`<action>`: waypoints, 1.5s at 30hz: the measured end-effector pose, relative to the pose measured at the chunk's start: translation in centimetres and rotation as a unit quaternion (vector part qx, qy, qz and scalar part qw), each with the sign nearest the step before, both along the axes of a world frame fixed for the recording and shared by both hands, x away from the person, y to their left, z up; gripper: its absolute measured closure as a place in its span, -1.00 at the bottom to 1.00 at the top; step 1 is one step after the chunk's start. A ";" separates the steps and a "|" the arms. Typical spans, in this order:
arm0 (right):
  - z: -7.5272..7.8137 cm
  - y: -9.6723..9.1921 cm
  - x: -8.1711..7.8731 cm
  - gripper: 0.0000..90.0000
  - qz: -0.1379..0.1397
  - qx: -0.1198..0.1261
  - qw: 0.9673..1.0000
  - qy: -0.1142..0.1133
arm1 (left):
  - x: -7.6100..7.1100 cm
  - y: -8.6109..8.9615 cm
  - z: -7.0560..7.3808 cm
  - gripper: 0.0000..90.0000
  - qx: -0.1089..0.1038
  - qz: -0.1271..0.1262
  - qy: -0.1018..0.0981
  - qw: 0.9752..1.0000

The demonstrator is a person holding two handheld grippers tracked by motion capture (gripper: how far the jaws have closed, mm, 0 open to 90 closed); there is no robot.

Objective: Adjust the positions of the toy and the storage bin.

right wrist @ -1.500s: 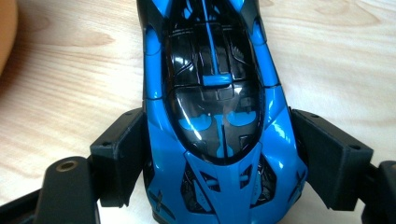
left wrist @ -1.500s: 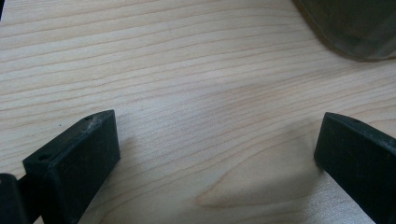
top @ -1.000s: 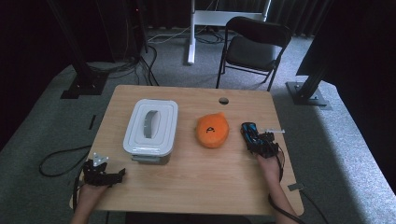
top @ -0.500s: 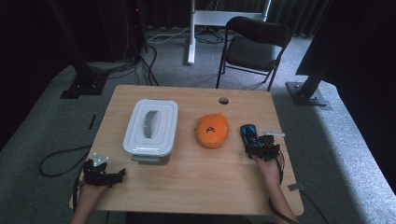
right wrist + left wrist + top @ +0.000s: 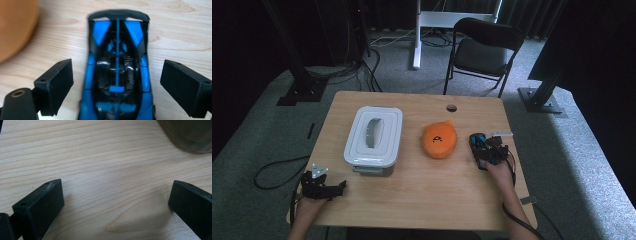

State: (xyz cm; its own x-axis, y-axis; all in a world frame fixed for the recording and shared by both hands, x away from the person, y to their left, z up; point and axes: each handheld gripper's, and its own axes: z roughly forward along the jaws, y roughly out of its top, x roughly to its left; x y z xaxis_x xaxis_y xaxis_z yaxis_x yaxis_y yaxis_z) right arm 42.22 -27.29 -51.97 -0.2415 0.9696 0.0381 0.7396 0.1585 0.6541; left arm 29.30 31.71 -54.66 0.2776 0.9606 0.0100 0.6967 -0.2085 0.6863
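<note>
Toy car [image 5: 117, 75], blue and black, sits flat on the counter [image 5: 422, 200] near its 3 o'clock edge, between the right claw's [image 5: 116, 82] jaws. Jaws have just been opening; both pads stand clear of the car's sides, so nothing is gripped. Orange plush [image 5: 439, 140] lies just at the car's 9 o'clock, a narrow strip of bare wood between them. Little room at 3 o'clock before the counter edge; open wood at 6 o'clock.

Right gripper view gives the pad-to-car gaps and the car's rear wing at 12 o'clock. High view gives the layout: white lidded box [image 5: 373, 135] well left of the plush, cable hole [image 5: 451, 107] near the far edge.

Right hand [image 5: 499, 172] reaches in from 6 o'clock, claw pointing to 12. Left claw [image 5: 115, 202] is wide open, empty, low over bare wood at the near-left corner, with the box corner at its 1 o'clock.
</note>
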 end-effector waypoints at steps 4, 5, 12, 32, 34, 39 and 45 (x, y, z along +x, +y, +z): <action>-0.8 -0.2 0.7 -0.72 -0.001 -0.008 1.000 0.018 | 0.0 0.0 0.0 -0.99 0.000 0.000 0.000 1.000; -1.0 -0.2 0.8 -0.72 0.000 -0.006 1.000 0.020 | 0.0 0.0 0.0 -0.99 0.000 0.000 0.000 1.000; -1.5 0.2 1.2 -0.71 0.000 -0.018 0.999 0.026 | 0.0 0.0 0.0 -0.99 0.000 0.000 0.000 1.000; -1.1 0.8 1.2 -0.44 -0.002 -0.026 0.999 0.039 | 0.0 0.0 0.0 -0.99 0.000 0.000 0.000 1.000; -1.2 0.8 1.2 -0.44 -0.003 -0.026 0.999 0.033 | 0.0 0.0 0.0 -0.99 0.000 0.000 0.000 1.000; -1.2 0.8 1.2 -0.43 -0.003 -0.027 0.999 0.036 | 0.0 0.0 0.0 -0.99 0.000 0.000 0.000 1.000; -1.0 0.9 1.2 -0.43 -0.005 -0.029 0.999 0.045 | 0.0 0.0 0.0 -0.99 0.000 0.000 0.000 1.000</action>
State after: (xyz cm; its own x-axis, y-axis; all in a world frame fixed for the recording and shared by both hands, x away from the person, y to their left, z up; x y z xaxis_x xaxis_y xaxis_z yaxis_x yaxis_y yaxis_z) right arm 43.40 -26.40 -52.97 -0.2306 0.9730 0.0028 0.7970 0.1872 0.5742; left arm 29.30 31.71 -54.66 0.2776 0.9606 0.0101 0.6967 -0.2085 0.6864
